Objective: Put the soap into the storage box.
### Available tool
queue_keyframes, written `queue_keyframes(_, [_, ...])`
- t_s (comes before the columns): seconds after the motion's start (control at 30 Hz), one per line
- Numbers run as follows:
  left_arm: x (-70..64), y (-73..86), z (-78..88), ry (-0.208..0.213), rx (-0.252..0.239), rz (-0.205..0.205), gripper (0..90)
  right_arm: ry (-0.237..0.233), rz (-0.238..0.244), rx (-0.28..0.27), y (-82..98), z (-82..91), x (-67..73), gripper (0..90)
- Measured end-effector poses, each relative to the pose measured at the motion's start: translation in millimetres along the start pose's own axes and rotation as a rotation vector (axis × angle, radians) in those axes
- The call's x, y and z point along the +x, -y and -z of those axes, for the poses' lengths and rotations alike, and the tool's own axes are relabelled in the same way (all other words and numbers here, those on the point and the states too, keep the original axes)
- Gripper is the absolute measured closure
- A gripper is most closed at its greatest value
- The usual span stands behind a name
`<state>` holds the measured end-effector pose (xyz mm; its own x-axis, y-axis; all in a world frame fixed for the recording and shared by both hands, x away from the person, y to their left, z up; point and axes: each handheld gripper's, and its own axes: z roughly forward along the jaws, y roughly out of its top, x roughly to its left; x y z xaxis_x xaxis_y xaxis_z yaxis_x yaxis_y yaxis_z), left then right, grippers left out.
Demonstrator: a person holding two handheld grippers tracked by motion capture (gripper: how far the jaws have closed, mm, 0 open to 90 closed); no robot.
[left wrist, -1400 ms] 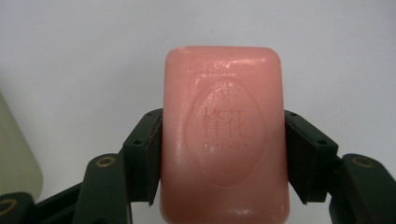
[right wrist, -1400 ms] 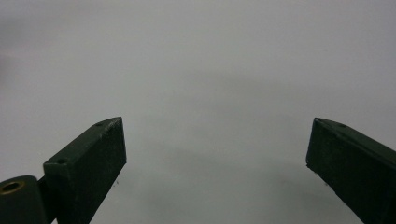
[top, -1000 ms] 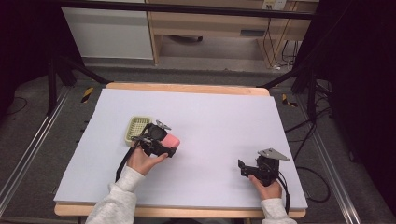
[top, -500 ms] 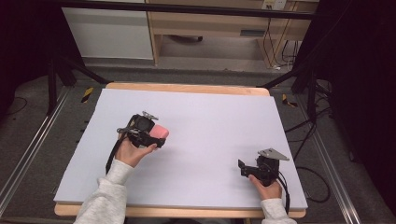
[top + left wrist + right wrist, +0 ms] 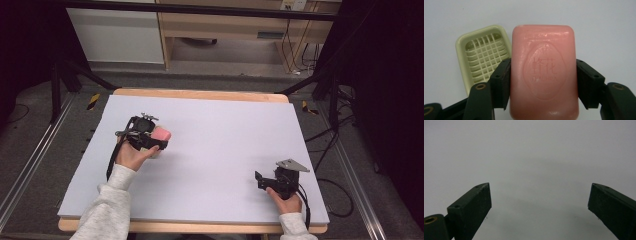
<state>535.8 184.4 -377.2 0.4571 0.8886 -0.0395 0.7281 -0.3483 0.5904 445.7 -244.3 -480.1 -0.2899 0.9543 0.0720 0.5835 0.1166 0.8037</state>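
left hand-held gripper (image 5: 543, 82): held in the person's left hand over the left part of the table; its two black jaws were clamped on the long sides of the soap bar.
soap: a pink rectangular soap bar (image 5: 543, 70) with rounded corners and an oval embossed stamp, gripped between the left jaws and raised off the table; in the high view it showed as a pink block (image 5: 161, 135) at the gripper's front.
dish: a pale yellow-green plastic soap dish (image 5: 482, 56) with a grid-slotted bottom lay on the table, seen in the left gripper view behind and to the left of the soap, its right edge hidden by the bar.
right hand-held gripper (image 5: 259, 180): held low at the front right of the table, well apart from the left one; its jaws stood wide apart with nothing between them.
table: a wooden-edged table topped by a pale lilac-grey sheet (image 5: 230, 135).
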Motion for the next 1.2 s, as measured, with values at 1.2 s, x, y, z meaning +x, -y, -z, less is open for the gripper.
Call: queue_keyframes(1.2, [46.8,2.0,-28.8,-0.066,0.007,0.11,37.2,0.001,0.001,-0.004,0.0,-1.1,-0.2,5.2])
